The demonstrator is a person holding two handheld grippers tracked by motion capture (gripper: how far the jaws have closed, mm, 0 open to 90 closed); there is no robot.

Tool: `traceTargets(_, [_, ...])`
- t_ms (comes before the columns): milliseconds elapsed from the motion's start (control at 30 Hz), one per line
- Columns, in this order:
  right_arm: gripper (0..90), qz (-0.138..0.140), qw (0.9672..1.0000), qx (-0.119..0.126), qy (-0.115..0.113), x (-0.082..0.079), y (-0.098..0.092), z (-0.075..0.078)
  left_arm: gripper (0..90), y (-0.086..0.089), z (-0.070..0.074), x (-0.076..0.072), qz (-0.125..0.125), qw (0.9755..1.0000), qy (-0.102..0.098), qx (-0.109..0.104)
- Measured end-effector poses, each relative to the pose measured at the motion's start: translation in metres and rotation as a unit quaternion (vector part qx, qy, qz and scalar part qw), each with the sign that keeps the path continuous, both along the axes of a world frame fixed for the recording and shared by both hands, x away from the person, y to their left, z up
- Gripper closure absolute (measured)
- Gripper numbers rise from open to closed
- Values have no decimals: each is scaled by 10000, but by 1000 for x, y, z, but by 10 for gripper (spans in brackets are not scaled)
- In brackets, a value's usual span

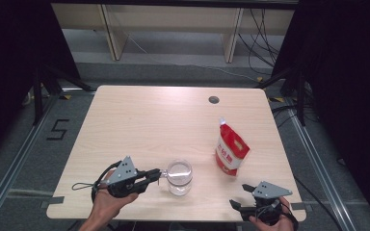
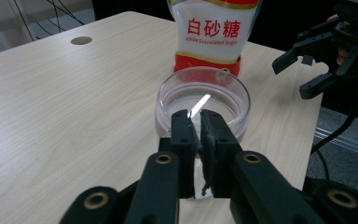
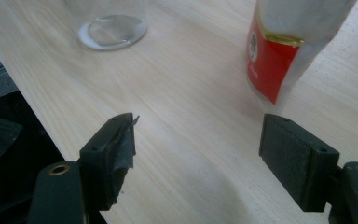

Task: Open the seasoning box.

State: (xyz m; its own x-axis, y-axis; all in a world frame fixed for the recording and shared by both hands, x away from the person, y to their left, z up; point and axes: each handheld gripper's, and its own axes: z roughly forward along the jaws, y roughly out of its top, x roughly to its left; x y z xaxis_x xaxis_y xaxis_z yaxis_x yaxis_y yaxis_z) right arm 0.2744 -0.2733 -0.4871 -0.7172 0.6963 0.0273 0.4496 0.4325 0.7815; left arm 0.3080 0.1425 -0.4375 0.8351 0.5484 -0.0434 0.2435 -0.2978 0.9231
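Observation:
A clear glass (image 1: 179,177) with a little clear liquid stands near the table's front edge. My left gripper (image 1: 156,174) reaches it from the left, shut on a thin clear part at its near side that looks like a handle; in the left gripper view the jaws (image 2: 195,126) meet at the near rim of the glass (image 2: 226,100). A red-and-white bag of white sugar (image 1: 231,149) stands upright to the right of the glass. My right gripper (image 1: 240,195) hovers open at the front right edge, empty, with the sugar bag (image 3: 284,51) and glass (image 3: 112,25) ahead of it.
The wooden table (image 1: 139,125) has a round cable hole (image 1: 214,100) at the back right. Its front edge lies just under both grippers. Dark frame posts and cables flank the table, and pale shelving legs stand behind it.

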Motion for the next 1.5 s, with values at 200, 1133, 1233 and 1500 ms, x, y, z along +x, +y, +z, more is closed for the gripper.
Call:
traceTargets(200, [256,39,9999,-19,-167,1,5,0,892,-4,-1,7,171,9998,24,-83])
traceTargets(1133, [646,651,9958,174,-623,7,40,10,894,-10,-13,15,167,9999,-15,33])
traceTargets(1233, [689,659,9948,242,-734,7,45,12,894,-9,-13,14,221,9998,27,18])
traceTargets(1500, [801,851,9916,318,-917,15,63,16,895,-11,-13,13,188,9998,-20,73])
